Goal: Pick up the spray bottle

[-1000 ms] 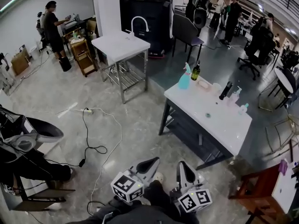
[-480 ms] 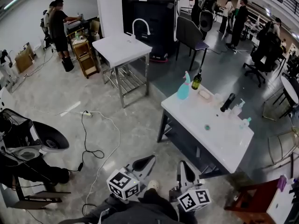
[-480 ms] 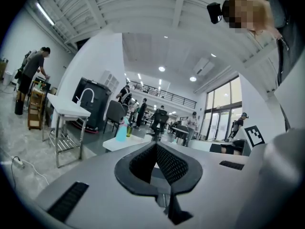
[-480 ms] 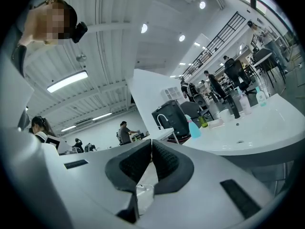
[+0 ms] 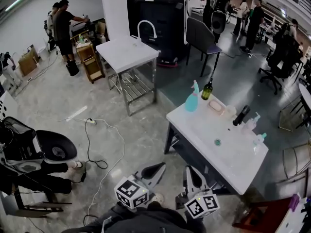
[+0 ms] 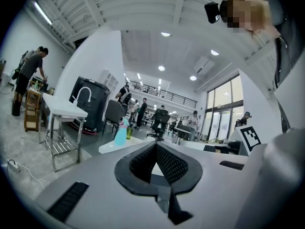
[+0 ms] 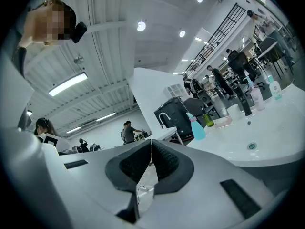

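The white worktop [image 5: 228,152] is ahead of us, on the right. Our left gripper [image 5: 159,167] and right gripper [image 5: 189,172] are near us, both squeezed together with nothing in them. The blue spray bottle [image 5: 192,100] stands at the worktop's far left corner, just beside a green bottle [image 5: 207,89]. We should step closer, spread one gripper wide, and grab the blue bottle's body without bumping the green one.

You had bare floor [image 5: 146,125] up to the white table [image 5: 204,127], and the table's near half lay free for a reach. At its far corner a dark green bottle [image 5: 207,89] stood just beside the spray bottle [image 5: 192,98], with a pink dish [image 5: 215,106] near them and a black bottle [image 5: 241,115] farther along that edge.
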The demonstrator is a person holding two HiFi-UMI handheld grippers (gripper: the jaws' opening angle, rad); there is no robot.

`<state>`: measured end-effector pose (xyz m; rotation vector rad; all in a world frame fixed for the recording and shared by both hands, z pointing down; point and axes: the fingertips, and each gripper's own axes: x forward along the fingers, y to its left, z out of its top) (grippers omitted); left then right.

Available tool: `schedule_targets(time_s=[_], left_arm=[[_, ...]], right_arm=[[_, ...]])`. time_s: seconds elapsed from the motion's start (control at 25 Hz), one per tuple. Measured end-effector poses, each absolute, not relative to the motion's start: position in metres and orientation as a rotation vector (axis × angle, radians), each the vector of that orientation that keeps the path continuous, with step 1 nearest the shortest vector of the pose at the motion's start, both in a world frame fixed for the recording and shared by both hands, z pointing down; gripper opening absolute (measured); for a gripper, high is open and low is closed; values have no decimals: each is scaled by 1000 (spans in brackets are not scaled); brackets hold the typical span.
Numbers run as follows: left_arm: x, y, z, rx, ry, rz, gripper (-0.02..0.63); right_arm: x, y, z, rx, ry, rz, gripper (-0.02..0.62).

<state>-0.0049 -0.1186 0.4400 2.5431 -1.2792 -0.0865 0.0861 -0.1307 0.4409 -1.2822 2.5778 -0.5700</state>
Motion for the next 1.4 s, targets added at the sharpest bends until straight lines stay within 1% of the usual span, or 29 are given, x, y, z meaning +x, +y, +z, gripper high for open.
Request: schedule_targets(time_s=[0.48, 0.84, 1.16, 1.4], left_arm=[[-17, -143, 448, 2468, -1353, -143, 5], [-18, -157, 460, 2440, -1321, -172, 5], [3, -205, 461, 2483, -1214, -166, 5], [0, -266, 461, 2500, -1170, -157, 5]], right_arm=[[68, -158, 451, -1208, 2643, -597, 11], [75, -168, 456, -1273, 2629, -590, 11], [88, -212, 454, -1346, 2605, -572, 11], [91, -272, 453, -1402, 2564, -564, 12]])
